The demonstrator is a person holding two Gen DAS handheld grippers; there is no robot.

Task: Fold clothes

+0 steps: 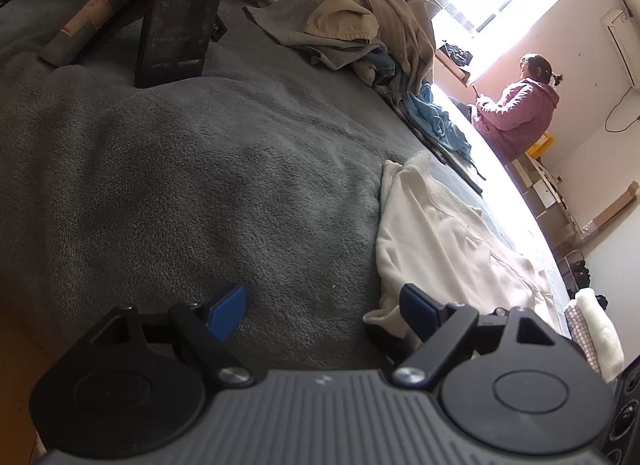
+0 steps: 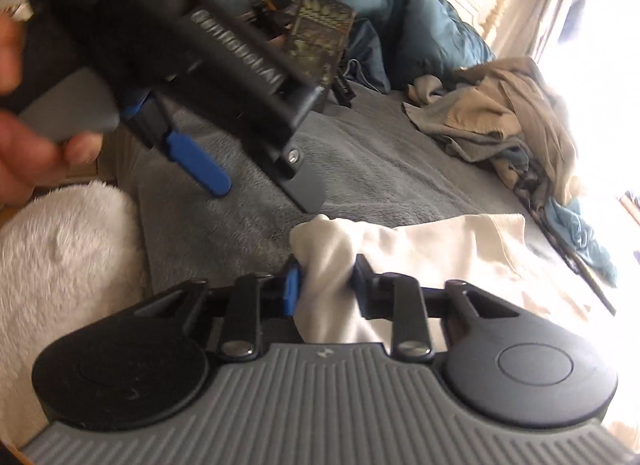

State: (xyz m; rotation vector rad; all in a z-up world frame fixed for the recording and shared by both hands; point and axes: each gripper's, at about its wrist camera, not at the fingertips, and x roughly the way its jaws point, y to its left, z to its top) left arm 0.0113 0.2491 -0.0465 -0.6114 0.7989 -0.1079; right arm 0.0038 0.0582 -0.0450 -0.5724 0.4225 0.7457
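- The right gripper (image 2: 325,285) has its fingers (image 2: 291,291) closed on a bunched fold of the white garment (image 2: 440,249).
- The garment is cream-white and soft, wrinkled, lying partly spread on the grey blanket (image 1: 200,185) near the bed's window-side edge.
- The left gripper (image 1: 324,305) has its fingers (image 1: 228,305) spread wide and holds nothing; it sits over the blanket just beside the garment's edge.
- A heap of clothes (image 1: 360,17) lies farther back along the same edge.
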